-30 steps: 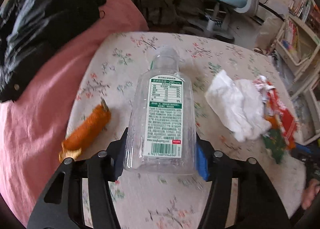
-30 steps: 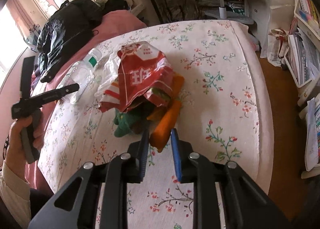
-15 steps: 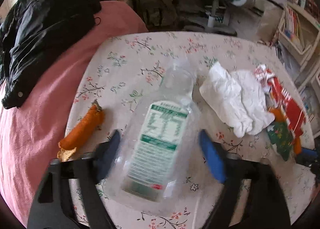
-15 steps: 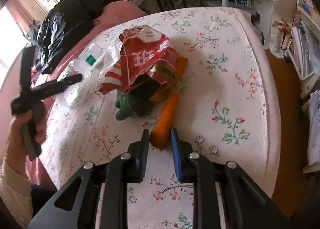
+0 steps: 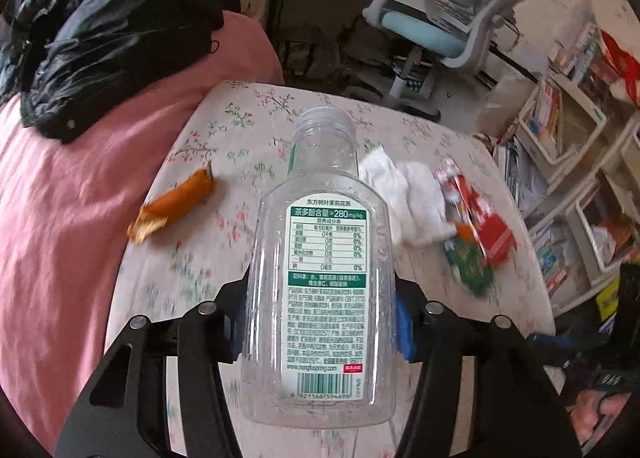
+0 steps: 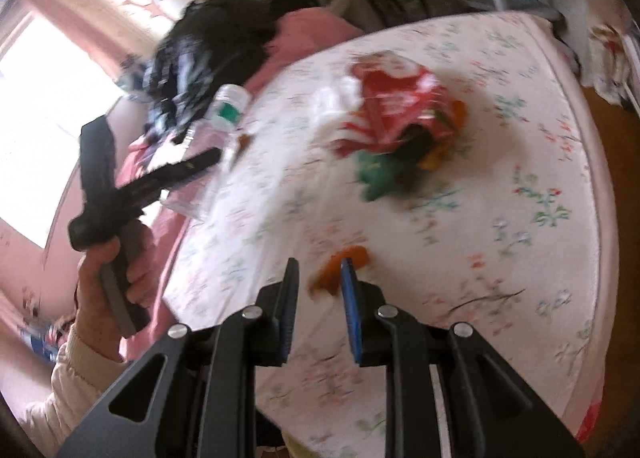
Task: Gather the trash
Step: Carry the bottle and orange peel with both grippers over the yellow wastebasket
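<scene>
Both grippers are lifting trash off the pale floral bedspread (image 5: pixel 248 145).

The left gripper (image 5: pixel 320 322) is clamping an empty clear plastic bottle with a green-and-white label (image 5: pixel 324 278) between its blue pads, jaws closing on its sides, mouth pointing away. The right gripper (image 6: pixel 320 298), jaws nearly shut, is pinching an orange wrapper (image 6: pixel 340 266), blurred. A second crumpled orange wrapper (image 5: pixel 172 201), white tissue (image 5: pixel 408 197) and a red-and-green packet pile (image 5: pixel 476 230) are lying on the bedspread.
</scene>
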### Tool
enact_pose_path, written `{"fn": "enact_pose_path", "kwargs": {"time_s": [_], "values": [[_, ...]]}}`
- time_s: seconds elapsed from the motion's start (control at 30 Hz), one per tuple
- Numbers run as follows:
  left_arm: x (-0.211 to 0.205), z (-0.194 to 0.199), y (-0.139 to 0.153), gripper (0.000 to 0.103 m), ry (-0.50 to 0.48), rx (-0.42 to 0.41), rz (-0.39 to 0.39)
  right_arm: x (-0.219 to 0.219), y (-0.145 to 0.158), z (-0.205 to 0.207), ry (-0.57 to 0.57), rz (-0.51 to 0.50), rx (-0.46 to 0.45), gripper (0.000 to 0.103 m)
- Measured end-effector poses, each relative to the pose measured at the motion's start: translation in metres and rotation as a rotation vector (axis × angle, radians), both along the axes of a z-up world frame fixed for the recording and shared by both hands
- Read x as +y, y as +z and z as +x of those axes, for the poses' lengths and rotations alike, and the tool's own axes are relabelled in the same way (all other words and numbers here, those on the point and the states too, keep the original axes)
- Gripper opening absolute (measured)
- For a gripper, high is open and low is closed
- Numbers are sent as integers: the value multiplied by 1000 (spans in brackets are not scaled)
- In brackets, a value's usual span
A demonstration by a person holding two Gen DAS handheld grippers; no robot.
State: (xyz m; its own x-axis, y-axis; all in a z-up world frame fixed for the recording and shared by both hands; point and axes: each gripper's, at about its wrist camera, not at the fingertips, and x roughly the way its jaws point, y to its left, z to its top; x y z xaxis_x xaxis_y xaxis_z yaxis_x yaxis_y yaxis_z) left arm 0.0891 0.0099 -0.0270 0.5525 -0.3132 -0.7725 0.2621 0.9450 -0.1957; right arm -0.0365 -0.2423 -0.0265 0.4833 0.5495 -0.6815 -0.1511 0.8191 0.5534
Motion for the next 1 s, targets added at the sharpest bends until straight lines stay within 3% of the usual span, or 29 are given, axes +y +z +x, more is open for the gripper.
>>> {"fn": "enact_pose_path", "kwargs": {"time_s": [0.37,0.57,0.6,0.63,0.7,0.87,0.93,1.0], "values": [[5,-115,-4,54,-3,-11,51,56,-7,-65,129,17,-26,22],[26,-147,-2,54,39,-6,38,54,-13,-91,107,-31,-26,23],[29,-151,-2,54,47,-8,36,51,-13,-90,87,-43,-29,36],[31,-154,-1,54,53,-7,29,49,-12,-85,57,-54,-29,57],[35,-159,1,54,64,-10,16,46,-8,-71,-31,-82,-42,66],[37,-176,7,54,74,-48,29,66,-15,-15,-97,-243,-32,65],[39,-182,7,54,78,-50,33,71,-27,0,-106,-267,1,51],[41,-186,7,54,77,-49,40,82,-32,12,-108,-332,-14,49]]}}
